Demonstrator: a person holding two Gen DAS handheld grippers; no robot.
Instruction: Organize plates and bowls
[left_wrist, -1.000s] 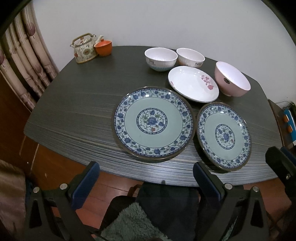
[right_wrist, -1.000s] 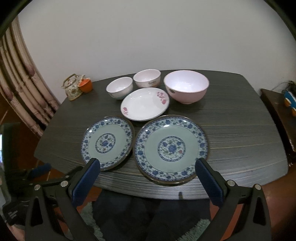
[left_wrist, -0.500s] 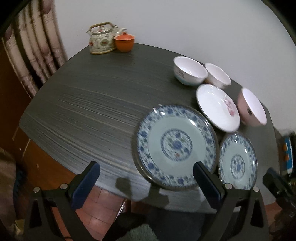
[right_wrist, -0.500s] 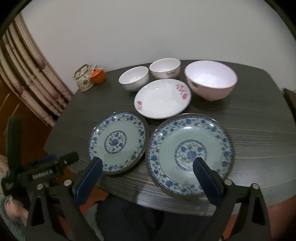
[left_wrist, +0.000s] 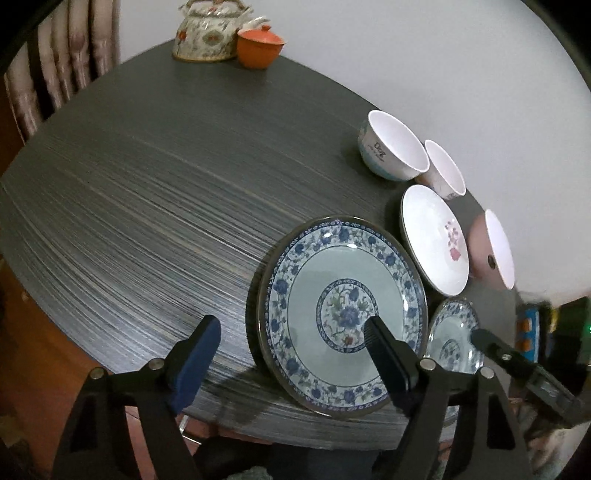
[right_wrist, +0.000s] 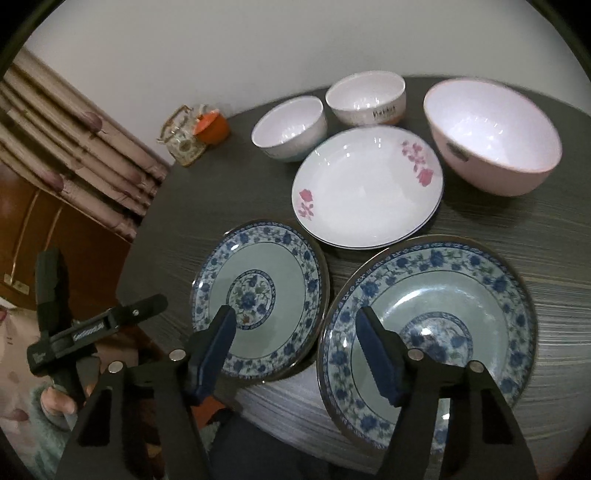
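Table (right_wrist: 554, 236), dark wood-grain, carrying:
- Large blue-patterned plate (left_wrist: 341, 314), near edge, under my left gripper (left_wrist: 291, 330); jaws closing, nothing gripped, one finger over the plate's centre, the other over bare table.
- Small blue-patterned plate (right_wrist: 258, 295), beside the large plate; my right gripper (right_wrist: 295, 325) hangs over the gap between them, jaws closing, empty.
- White floral plate (right_wrist: 365, 192), behind both.
- Two white bowls (right_wrist: 290, 127) and (right_wrist: 365, 96), at the back.
- Pink bowl (right_wrist: 491, 136), far right.
- Teapot (left_wrist: 208, 31) and orange cup (left_wrist: 258, 46), far corner.
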